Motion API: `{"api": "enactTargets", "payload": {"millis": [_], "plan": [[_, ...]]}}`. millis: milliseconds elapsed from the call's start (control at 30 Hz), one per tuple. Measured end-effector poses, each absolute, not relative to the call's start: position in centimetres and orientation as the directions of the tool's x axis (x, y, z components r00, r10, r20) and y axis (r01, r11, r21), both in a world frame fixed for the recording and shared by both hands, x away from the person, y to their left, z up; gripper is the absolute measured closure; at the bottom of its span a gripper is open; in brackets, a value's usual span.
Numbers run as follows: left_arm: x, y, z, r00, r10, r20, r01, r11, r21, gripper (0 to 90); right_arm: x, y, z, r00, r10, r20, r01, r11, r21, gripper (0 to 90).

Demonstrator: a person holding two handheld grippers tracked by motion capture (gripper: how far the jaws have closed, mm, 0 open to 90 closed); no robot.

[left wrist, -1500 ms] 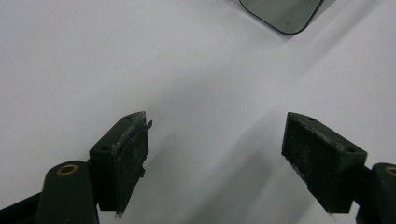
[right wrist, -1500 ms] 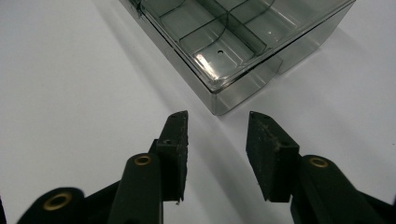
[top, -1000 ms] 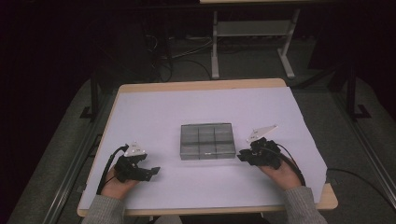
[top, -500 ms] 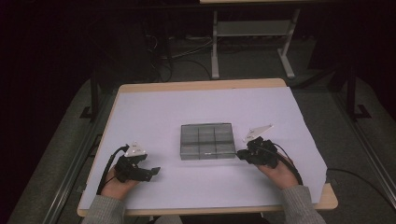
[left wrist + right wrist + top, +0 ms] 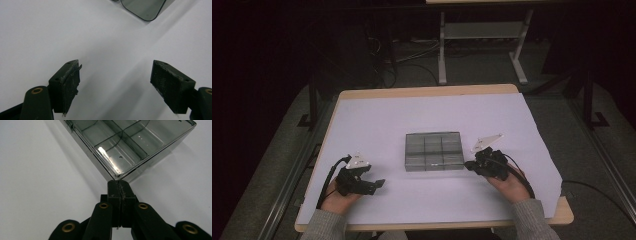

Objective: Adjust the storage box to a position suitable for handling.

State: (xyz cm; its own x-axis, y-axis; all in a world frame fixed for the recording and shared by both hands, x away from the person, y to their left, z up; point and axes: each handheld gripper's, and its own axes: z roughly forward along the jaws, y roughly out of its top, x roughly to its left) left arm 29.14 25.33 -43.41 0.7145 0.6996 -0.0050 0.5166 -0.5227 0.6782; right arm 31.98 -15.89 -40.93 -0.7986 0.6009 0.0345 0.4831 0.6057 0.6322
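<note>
A clear compartment box (image 5: 434,151) sits closed on the white-covered counter (image 5: 377,120), between the two tongs. The right tongs (image 5: 120,188) have their jaws pressed together with nothing between them, their tips right at the box's near corner; whether they touch it cannot be told. The left tongs (image 5: 115,82) are spread wide over bare counter, with the box's corner well ahead of them.
</note>
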Motion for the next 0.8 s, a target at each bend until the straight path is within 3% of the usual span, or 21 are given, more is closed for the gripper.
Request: {"api": "enactTargets", "payload": {"millis": [800], "plan": [[29.59, 25.27, -42.99, 0.707, 0.707, 0.001, 0.518, -0.52, 0.679, 22.9, 31.92, -16.3, -40.29, -0.793, 0.606, 0.055, 0.475, 0.561, 0.678, 88.7]]}}
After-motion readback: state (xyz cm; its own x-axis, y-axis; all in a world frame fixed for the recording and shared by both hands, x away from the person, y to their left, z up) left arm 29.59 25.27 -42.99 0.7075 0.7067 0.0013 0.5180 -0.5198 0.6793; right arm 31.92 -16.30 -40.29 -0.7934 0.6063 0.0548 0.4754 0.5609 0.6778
